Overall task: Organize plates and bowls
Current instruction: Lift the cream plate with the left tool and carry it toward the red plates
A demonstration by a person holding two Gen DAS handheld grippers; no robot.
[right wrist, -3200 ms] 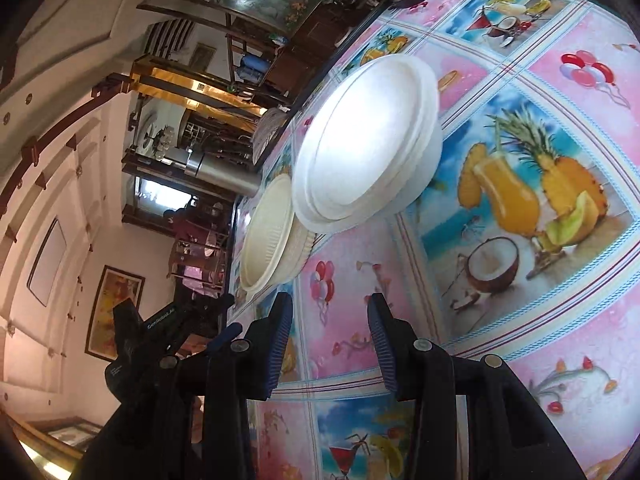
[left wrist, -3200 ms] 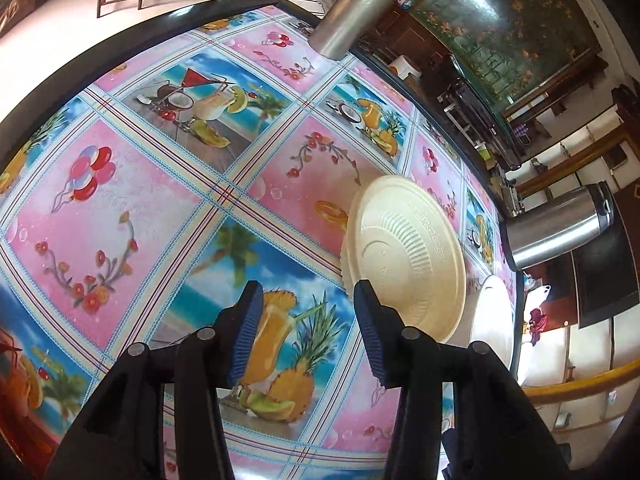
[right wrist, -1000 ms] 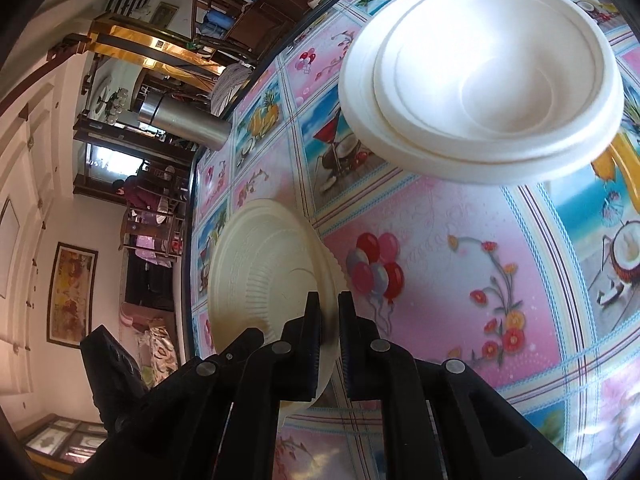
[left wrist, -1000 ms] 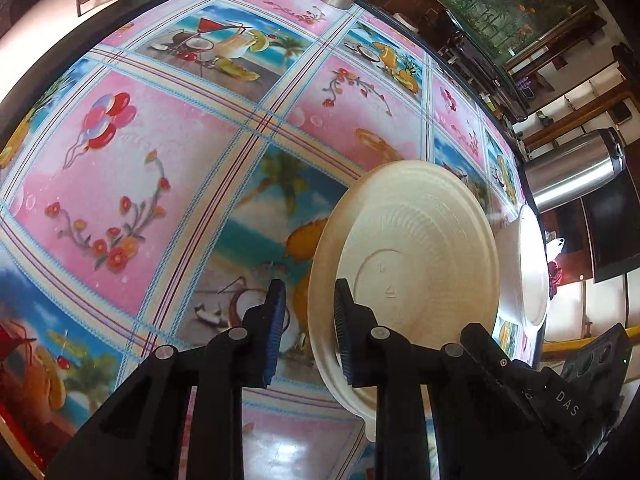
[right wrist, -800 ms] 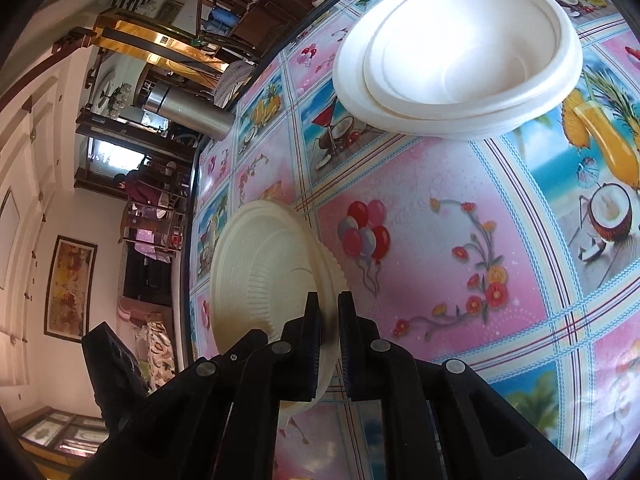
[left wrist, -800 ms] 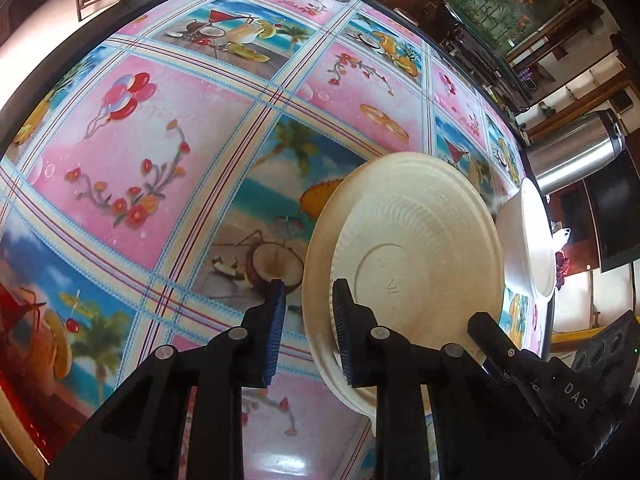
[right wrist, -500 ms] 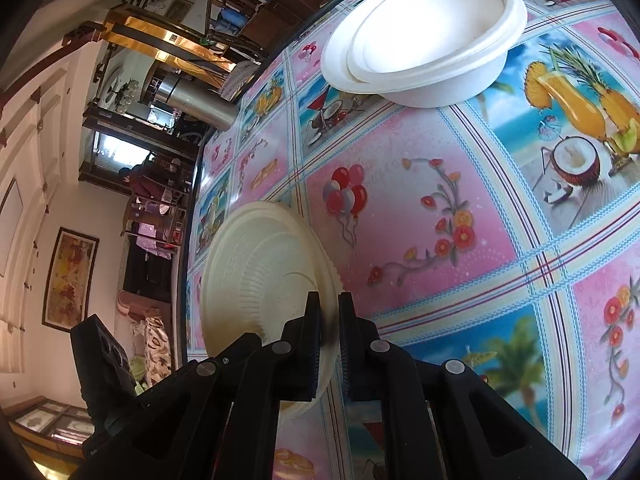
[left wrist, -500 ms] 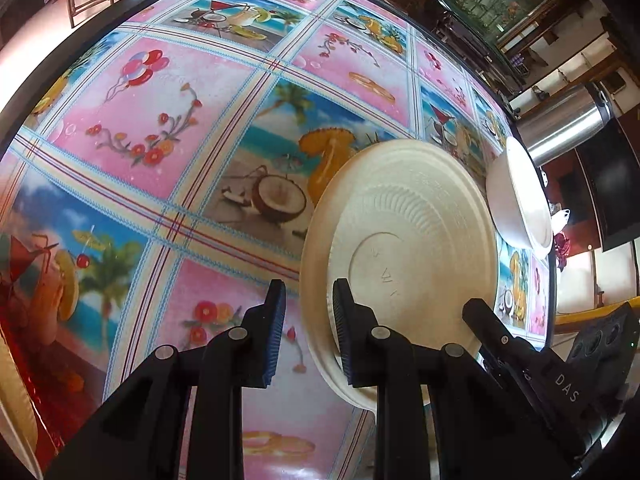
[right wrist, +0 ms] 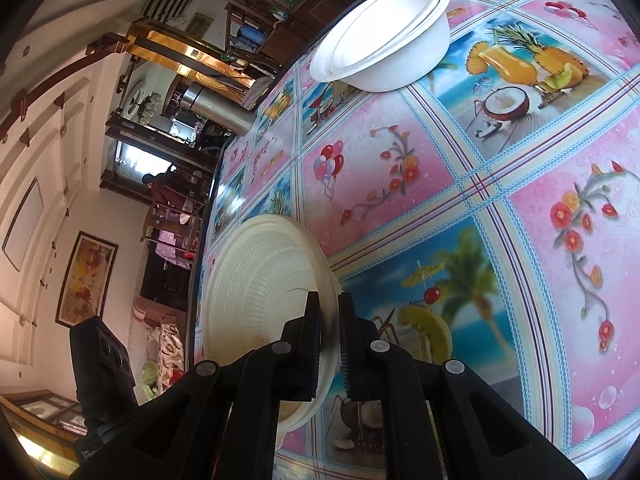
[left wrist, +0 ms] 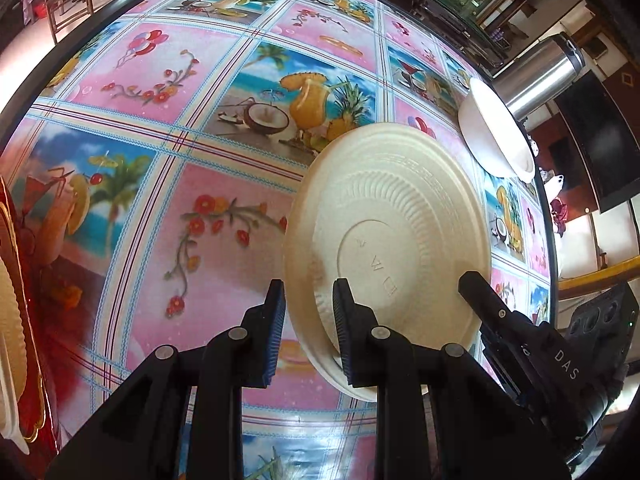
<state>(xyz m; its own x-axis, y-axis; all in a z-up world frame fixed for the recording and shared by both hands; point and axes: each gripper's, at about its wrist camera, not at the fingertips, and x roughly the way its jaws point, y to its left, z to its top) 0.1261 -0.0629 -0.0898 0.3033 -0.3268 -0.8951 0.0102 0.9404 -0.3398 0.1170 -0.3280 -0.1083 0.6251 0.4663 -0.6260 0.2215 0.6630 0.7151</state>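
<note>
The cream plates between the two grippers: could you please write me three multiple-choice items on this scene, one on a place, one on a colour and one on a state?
1. Where do the white bowls stand?
A. on the patterned tablecloth
B. on a chair
C. on the floor

2. What colour are the gripper pads?
A. red
B. blue
C. yellow

3. How are the cream plates held?
A. lying untouched
B. by the left gripper alone
C. by their rim, with the left gripper and right gripper on opposite sides

Answers: 1 A, the bowls rest on the cloth near its far edge; 2 B, ribbed blue pads show; 3 C, each wrist view shows its jaws closed on the rim.
</note>
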